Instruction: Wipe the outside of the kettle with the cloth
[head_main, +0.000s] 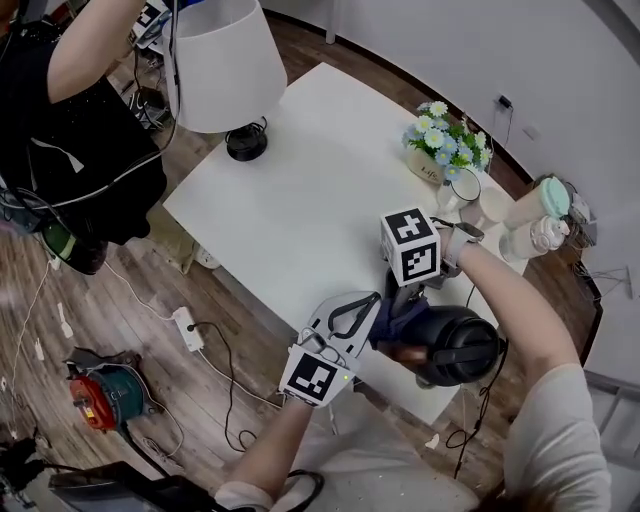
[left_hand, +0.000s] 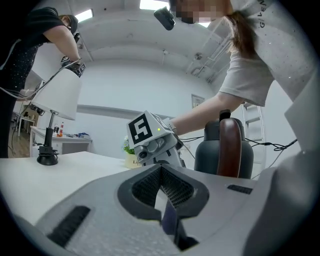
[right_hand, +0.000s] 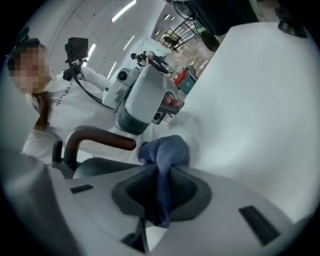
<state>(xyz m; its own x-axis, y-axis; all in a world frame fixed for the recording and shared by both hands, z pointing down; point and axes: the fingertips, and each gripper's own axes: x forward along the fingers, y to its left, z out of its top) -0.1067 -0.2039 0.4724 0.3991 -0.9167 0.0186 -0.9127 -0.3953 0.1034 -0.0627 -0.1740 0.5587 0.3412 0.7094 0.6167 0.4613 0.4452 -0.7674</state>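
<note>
A dark grey kettle (head_main: 458, 346) with a brown handle (left_hand: 231, 145) stands near the front right edge of the white table (head_main: 300, 200). My right gripper (head_main: 408, 292) is shut on a blue cloth (right_hand: 167, 152), which bunches just past its jaws beside the kettle handle (right_hand: 97, 137). In the head view the cloth (head_main: 398, 322) lies against the kettle's left side. My left gripper (head_main: 375, 306) sits just left of the cloth with its jaws together (left_hand: 161, 172). A thin bluish strip shows in the slit between them; I cannot tell what it is.
On the table's far side stand a white lamp (head_main: 225, 60), a pot of flowers (head_main: 445, 145) and white cups (head_main: 465, 190). Another person (head_main: 70, 120) stands at the back left. A power strip (head_main: 187, 325), cables and a red device (head_main: 100, 395) lie on the wooden floor.
</note>
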